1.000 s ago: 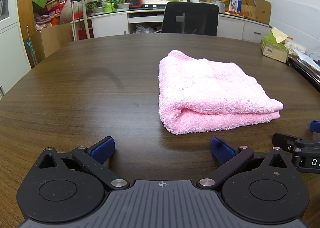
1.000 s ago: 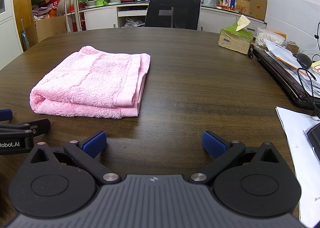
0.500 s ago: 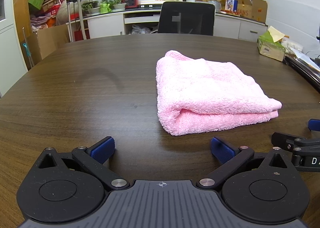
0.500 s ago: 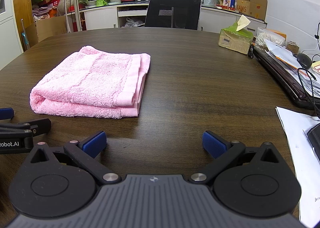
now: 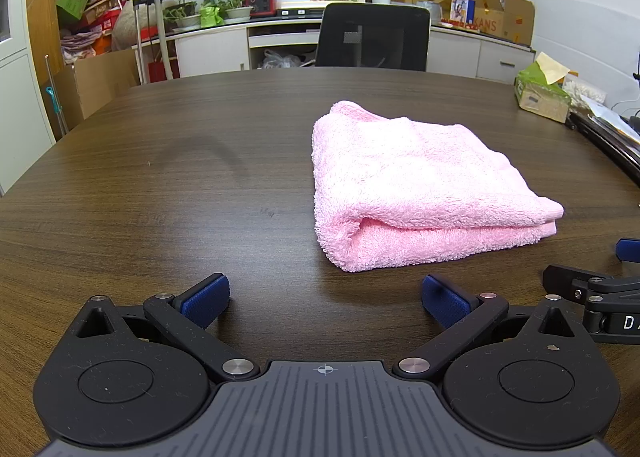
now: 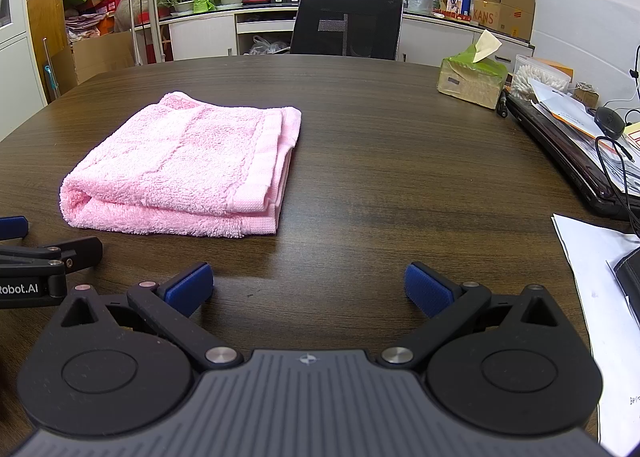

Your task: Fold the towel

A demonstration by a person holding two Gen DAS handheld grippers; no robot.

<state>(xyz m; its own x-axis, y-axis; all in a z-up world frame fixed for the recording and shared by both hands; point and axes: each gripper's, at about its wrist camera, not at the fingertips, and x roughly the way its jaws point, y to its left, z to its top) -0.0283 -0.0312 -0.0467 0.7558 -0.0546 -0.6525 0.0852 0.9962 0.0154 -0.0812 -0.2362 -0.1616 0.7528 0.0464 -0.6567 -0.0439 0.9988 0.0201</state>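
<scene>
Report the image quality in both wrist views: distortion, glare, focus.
Left wrist view: strong fisheye bending of the table edge, dark corner vignetting, soft sheen on the wood, pink towel sharp. Right wrist view: same barrel distortion, towel weave crisp, faint glare before the open right hand-held gripper, background legible.

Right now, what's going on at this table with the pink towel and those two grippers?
A person holds two handheld grippers for a towel-folding job. The pink towel lies folded in layers on the dark wooden table. The left gripper and right gripper both sit open near the table's front edge, touching nothing. The fold looks finished. A tissue box stands off to the right.
</scene>
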